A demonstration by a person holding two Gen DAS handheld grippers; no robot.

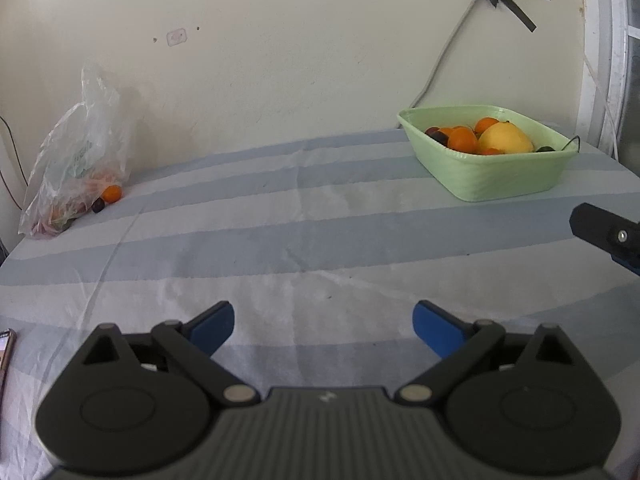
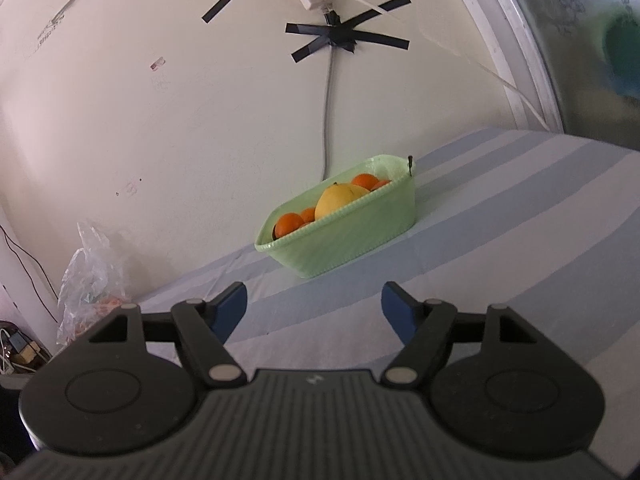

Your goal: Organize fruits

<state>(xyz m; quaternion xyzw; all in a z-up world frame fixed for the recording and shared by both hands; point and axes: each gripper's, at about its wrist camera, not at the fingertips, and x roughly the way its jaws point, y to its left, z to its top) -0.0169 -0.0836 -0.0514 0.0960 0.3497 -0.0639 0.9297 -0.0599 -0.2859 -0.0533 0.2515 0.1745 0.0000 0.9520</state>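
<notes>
Just ribbed green plastic basket (image 2: pixel 352 236) w/ fruit

striped cloth-covered table (image 1: pixel 320 240), green basket (image 1: pixel 500 176) of fruit, plastic bag (image 1: pixel 80 160), loose orange (image 1: pixel 111 193)

A: Left wrist view: basket (image 1: pixel 496 176) upper right on the tablecloth (image 1: pixel 320 240), fruits (image 1: pixel 480 138) inside it.

B: Bag (image 1: pixel 76 168)?

A: Far left, against the wall (image 1: pixel 280 40). One orange (image 1: pixel 111 193) at its mouth, lower right side.
</notes>
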